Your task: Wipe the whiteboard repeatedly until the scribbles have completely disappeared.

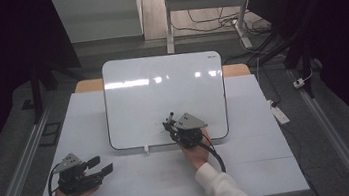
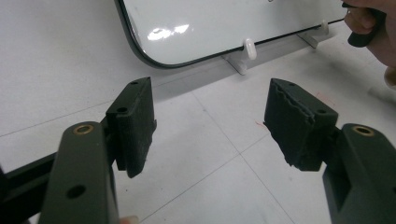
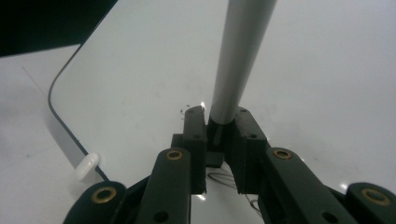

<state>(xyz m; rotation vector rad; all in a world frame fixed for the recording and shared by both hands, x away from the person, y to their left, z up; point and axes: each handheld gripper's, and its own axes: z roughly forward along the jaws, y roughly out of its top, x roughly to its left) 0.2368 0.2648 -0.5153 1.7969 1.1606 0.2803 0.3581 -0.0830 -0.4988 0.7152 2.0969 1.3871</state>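
Observation:
A white whiteboard leans tilted on a low stand at the middle of the table. My right gripper hovers over its lower right part, shut on a grey marker that sticks out ahead of the jaws across the board. A few faint dark marks lie on the board just by the right gripper. My left gripper rests at the table's front left, open with nothing between its pads. From the left gripper the board's lower edge shows ahead.
The board sits on white stand feet on the white table. The person's right hand is at the board's lower edge. Beyond the table stand desk legs and loose cables; a power strip lies on the floor at right.

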